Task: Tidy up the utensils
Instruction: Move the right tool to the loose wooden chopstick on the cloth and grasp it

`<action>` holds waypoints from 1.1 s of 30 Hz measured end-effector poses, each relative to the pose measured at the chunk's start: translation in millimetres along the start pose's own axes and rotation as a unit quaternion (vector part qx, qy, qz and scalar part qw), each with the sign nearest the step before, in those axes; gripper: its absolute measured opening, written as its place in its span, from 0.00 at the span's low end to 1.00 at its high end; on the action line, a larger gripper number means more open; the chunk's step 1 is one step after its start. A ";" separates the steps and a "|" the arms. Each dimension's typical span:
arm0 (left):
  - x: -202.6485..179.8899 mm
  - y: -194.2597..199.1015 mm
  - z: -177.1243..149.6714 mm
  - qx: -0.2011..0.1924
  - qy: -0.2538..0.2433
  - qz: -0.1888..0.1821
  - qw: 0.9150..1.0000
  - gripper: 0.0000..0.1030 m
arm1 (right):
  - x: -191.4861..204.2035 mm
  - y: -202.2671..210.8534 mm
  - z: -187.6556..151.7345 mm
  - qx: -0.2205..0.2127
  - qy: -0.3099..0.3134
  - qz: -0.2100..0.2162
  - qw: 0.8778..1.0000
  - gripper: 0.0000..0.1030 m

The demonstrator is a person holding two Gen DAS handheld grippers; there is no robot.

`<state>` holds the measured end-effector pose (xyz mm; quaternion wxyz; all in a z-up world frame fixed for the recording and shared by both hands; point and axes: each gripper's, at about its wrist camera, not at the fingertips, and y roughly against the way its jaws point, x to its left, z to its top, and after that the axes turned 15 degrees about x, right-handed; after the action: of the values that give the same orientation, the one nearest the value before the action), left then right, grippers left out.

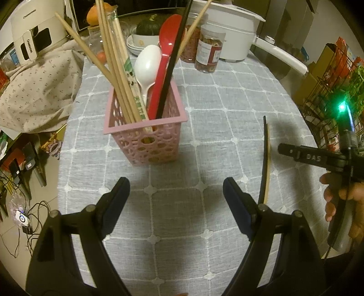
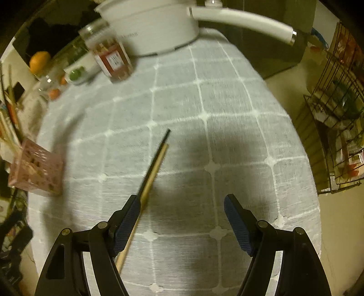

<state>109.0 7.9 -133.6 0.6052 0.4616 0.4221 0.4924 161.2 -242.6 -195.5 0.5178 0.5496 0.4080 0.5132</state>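
A pink perforated basket (image 1: 145,129) stands on the grey checked tablecloth (image 1: 204,113). It holds several wooden chopsticks (image 1: 113,68), a white spoon (image 1: 147,66), a red spoon (image 1: 163,59) and a black chopstick (image 1: 173,59). My left gripper (image 1: 175,189) is open and empty, just in front of the basket. A black chopstick (image 1: 264,159) and a wooden chopstick (image 1: 268,164) lie side by side on the cloth to its right. In the right wrist view they (image 2: 154,166) lie beside the left finger of my open right gripper (image 2: 182,205). The basket (image 2: 36,173) is at that view's left edge.
Two food jars (image 1: 209,50), a white electric pot (image 1: 232,31) with a long handle, stacked bowls (image 1: 138,43) and an orange (image 1: 93,16) stand at the table's far end. A draped cloth (image 1: 38,91) lies left. A wire rack (image 2: 336,127) stands right of the table.
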 end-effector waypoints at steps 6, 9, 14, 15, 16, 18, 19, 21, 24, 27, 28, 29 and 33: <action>0.0 -1.1 0.7 0.003 -0.003 -0.001 1.000 0.81 | -0.5 -12.1 5.3 0.015 -0.009 -0.006 1.000 0.75; -0.2 -1.4 0.8 0.003 -0.003 0.000 1.000 0.81 | 3.9 -14.7 6.9 0.018 -0.005 -0.009 1.000 0.75; 1.2 -1.9 0.6 0.003 -0.003 0.001 1.000 0.81 | 6.4 -19.3 9.5 0.017 0.002 -0.019 1.000 0.75; 1.0 -2.0 0.6 0.003 -0.003 0.001 1.000 0.81 | 6.3 -19.4 9.9 0.016 0.001 -0.019 1.000 0.75; 1.1 -2.0 0.6 0.004 -0.004 0.001 1.000 0.81 | 6.4 -19.5 10.4 0.016 0.000 -0.019 1.000 0.76; 1.6 -2.3 0.6 0.004 -0.004 0.002 1.000 0.81 | 6.9 -20.4 11.5 0.015 -0.001 -0.019 1.000 0.76; 2.1 -2.5 0.6 0.004 -0.004 0.002 1.000 0.81 | 7.3 -20.7 11.8 0.014 -0.001 -0.020 1.000 0.76; 2.2 -2.4 0.6 0.005 -0.004 0.002 1.000 0.81 | 9.5 -21.5 12.4 0.014 -0.001 -0.022 1.000 0.77; 3.1 -2.4 0.5 0.005 -0.005 0.002 1.000 0.81 | 12.6 -21.9 12.3 0.013 -0.003 -0.027 1.000 0.77; 3.3 -3.0 0.0 0.006 -0.005 0.003 1.000 0.81 | 16.2 -21.2 12.2 0.016 -0.001 -0.038 0.999 0.77; 3.2 -3.1 -0.1 0.007 -0.005 0.002 1.000 0.81 | 17.1 -21.1 12.4 0.019 -0.001 -0.043 0.999 0.77; 3.7 -3.1 -0.2 0.007 -0.005 0.002 1.000 0.81 | 18.1 -21.8 12.3 0.023 -0.001 -0.045 0.999 0.77; 3.0 -2.9 -0.7 0.007 -0.004 0.002 1.000 0.81 | 20.0 -25.9 12.0 0.033 -0.003 -0.066 0.997 0.77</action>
<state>109.5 10.7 -136.8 0.6028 0.4689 0.4216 0.4890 178.0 -221.5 -217.5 0.5330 0.5399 0.4587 0.4626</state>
